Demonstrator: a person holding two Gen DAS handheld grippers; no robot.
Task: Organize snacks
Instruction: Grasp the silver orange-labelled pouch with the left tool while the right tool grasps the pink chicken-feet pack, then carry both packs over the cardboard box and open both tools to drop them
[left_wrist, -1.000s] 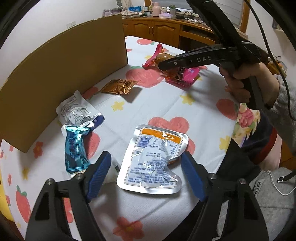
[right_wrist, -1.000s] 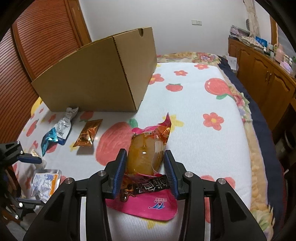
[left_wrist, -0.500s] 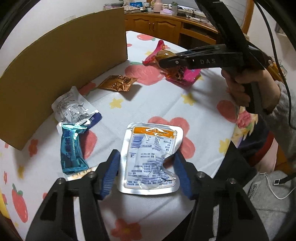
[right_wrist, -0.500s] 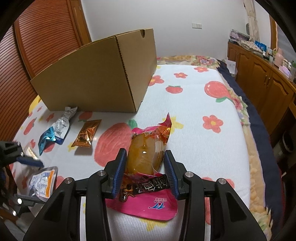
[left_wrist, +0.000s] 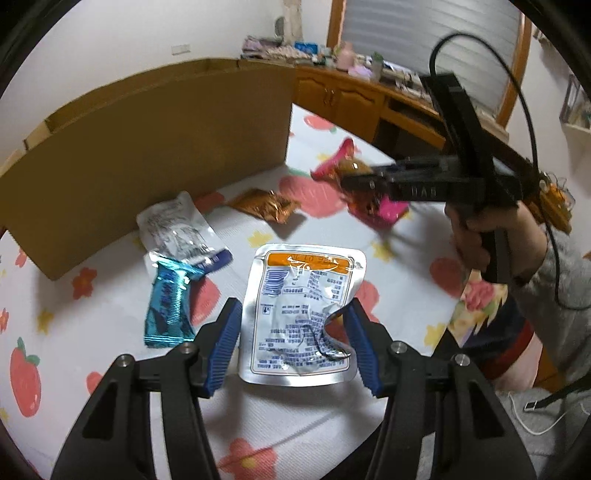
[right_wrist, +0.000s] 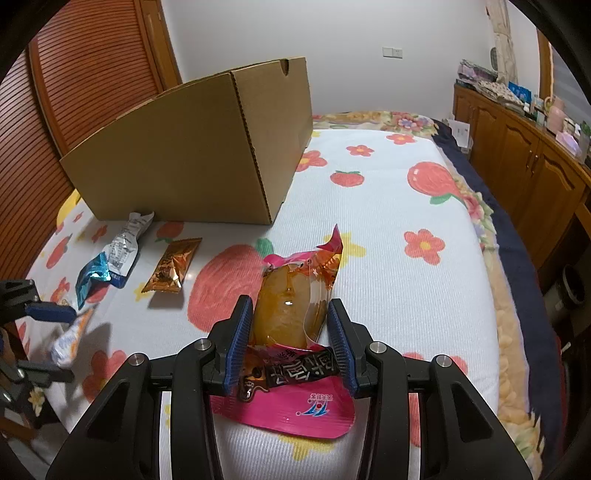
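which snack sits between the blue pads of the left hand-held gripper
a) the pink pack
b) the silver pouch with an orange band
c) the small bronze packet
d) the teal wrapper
b: in the left wrist view the silver pouch lies between the pads of the left hand-held gripper, while the teal wrapper lies off to its side.

Print on the silver pouch (left_wrist: 301, 314) is too blurred to read. The cardboard box (left_wrist: 147, 147) interior is hidden; items on the cabinet (right_wrist: 524, 147) are indistinct.
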